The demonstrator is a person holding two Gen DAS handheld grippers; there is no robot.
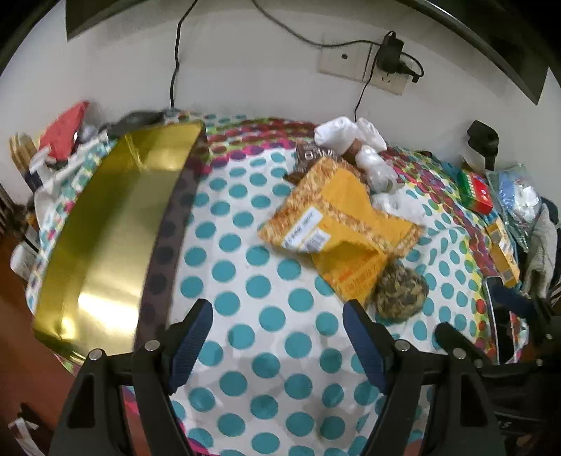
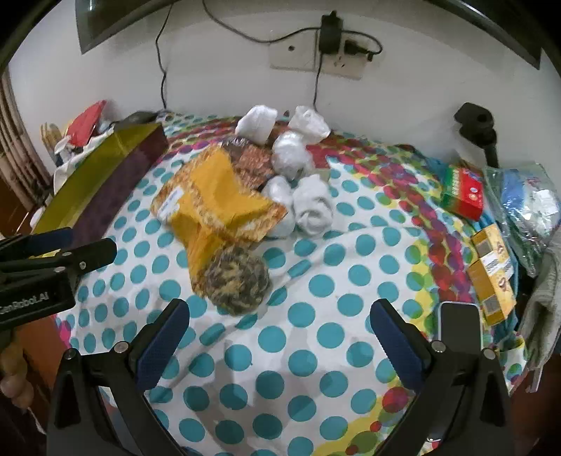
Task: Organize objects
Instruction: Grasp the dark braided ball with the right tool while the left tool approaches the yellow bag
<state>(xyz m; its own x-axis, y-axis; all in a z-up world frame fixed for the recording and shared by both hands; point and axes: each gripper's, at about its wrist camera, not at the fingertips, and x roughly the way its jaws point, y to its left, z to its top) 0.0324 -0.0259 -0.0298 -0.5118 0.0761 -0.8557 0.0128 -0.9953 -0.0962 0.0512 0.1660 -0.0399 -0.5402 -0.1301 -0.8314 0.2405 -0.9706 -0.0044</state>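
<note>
Both tongs [image 2: 280,336] gape over bare dotted cloth [image 2: 315,350] before knit ball [image 2: 238,280].

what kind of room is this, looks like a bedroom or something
Probably a room in a home, maybe a bedroom: a polka-dot cloth over a soft, bed-like surface, a wall socket with a plugged-in charger, and loose household clutter like the yellow packets.

Polka-dot bed [image 2: 315,298] with gold box [image 1: 115,224], yellow packets [image 2: 217,207], white bundles [image 2: 298,168].
</note>
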